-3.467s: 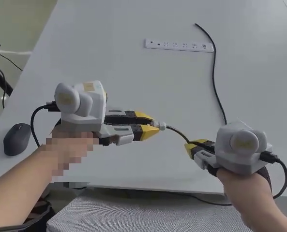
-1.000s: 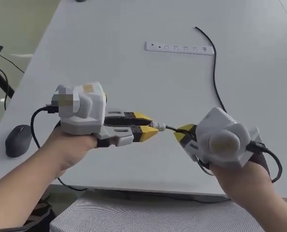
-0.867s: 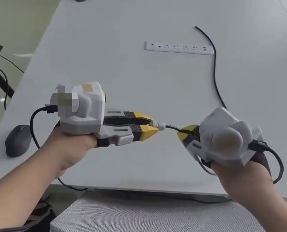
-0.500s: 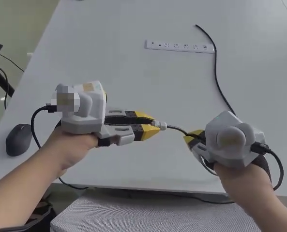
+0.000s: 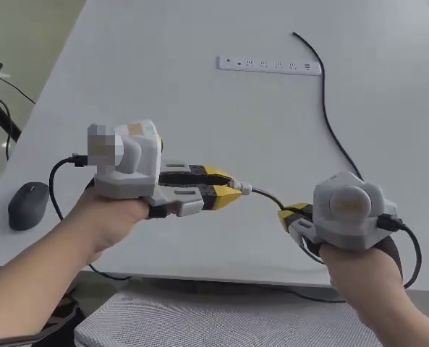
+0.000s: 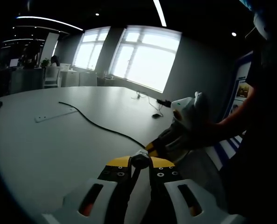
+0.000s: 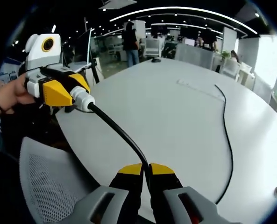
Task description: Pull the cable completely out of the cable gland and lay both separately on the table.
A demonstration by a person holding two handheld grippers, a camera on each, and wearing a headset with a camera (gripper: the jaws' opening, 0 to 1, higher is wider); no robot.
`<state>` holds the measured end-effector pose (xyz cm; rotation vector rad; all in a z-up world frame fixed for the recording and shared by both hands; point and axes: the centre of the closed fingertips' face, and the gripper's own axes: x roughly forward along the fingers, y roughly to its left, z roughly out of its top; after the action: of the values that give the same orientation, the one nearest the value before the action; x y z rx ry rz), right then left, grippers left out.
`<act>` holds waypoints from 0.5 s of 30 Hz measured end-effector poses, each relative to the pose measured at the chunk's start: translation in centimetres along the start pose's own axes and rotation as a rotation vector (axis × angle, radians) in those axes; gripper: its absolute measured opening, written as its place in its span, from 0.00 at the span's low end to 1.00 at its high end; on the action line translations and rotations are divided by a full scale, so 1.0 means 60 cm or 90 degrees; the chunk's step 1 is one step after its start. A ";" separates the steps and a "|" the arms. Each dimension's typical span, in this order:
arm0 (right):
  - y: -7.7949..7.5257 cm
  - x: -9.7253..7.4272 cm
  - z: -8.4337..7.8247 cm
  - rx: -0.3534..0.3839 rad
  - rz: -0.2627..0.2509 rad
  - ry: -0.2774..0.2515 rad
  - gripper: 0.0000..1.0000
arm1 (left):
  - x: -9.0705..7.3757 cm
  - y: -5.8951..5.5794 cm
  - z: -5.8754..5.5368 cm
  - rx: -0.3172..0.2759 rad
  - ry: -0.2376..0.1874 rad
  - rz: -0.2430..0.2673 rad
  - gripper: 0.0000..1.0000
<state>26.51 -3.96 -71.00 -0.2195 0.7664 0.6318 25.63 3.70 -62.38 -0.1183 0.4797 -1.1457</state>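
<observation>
Extraction step, both tools raised over the near edge of the white tabletop (image 5: 200, 116). To do it well, I brace the left gripper (image 5: 227, 194) as a fixed anchor, its yellow-tipped jaws closed on the small pale grey plastic cable gland (image 5: 244, 189). I then draw the right gripper (image 5: 289, 216) straight away along the gland's axis, so that the thin black round cable (image 5: 266, 196) slides out rather than kinks. A sideways pull would, I judge, bind it in the seal. The right jaws are pressed together on the cable, pinching it at their tips. The gland sits at the very tips of the left jaws, its nozzle facing the right gripper. A short, gently bowed span of cable bridges the gap between the two tools. I cannot tell how much cable remains inside the gland.
</observation>
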 end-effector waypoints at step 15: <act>0.004 -0.029 0.026 -0.078 0.015 -0.042 0.02 | -0.013 0.014 0.006 0.001 -0.007 0.009 0.15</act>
<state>26.35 -3.90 -68.66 -0.3006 0.6685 0.7052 26.25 4.69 -62.13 -0.1203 0.4693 -1.1316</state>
